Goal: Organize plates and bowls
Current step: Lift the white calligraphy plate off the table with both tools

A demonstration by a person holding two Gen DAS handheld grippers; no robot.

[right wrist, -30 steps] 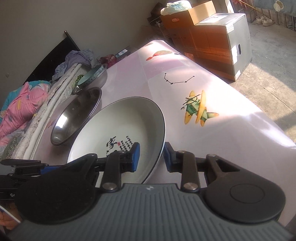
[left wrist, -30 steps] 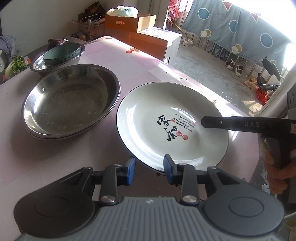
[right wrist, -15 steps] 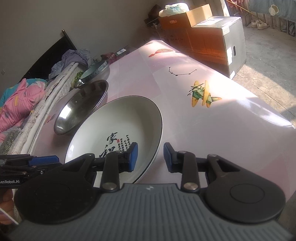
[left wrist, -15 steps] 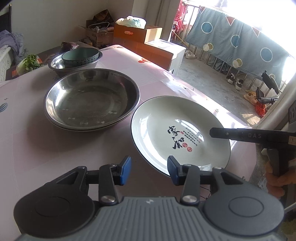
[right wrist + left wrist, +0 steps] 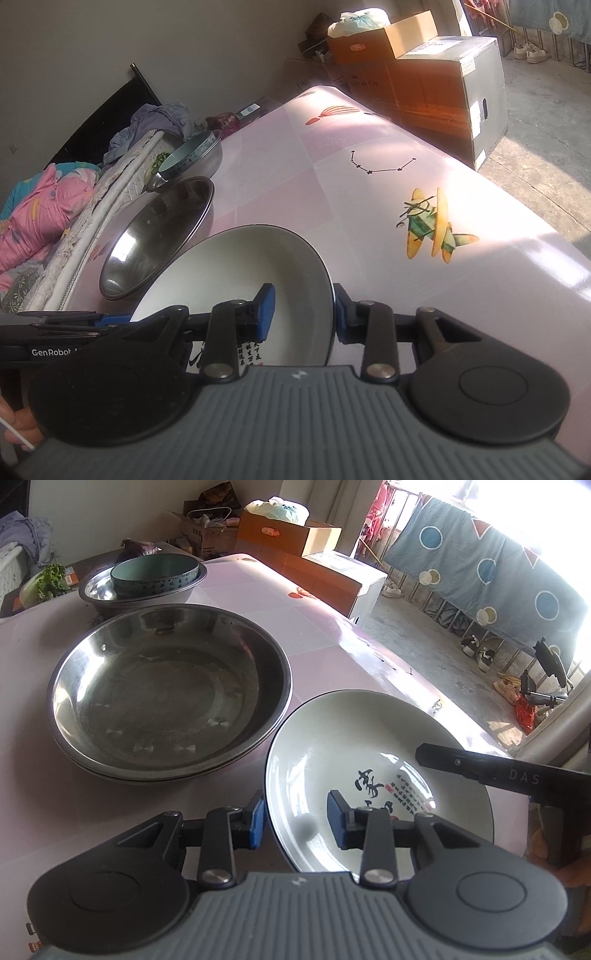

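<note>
Left wrist view: a white plate [image 5: 369, 753] with black calligraphy sits on the pink table [image 5: 332, 635] at 3 o'clock from a pair of nested steel basins [image 5: 166, 694], its edge just beside theirs. At 11 o'clock, far back, a teal bowl [image 5: 155, 574] rests inside a smaller steel bowl [image 5: 107, 594]. Like already sits in like, so the plate looks to be the last loose piece, likely bound for a stack.

The left gripper [image 5: 297, 823] straddles the plate's near-left rim, one blue pad outside and one over the plate's inside; its jaws are closing, with a gap showing on both sides and no firm pinch yet.

From the right wrist view, the right gripper [image 5: 303, 310] brackets the opposite rim of the same plate [image 5: 243, 273], its outer pad against the dark edge and its inner pad standing clear over the white inside, so the jaws are part-open. A two-handed hold appears intended, suiting a wide, shallow dish that could tip or slide.
</note>
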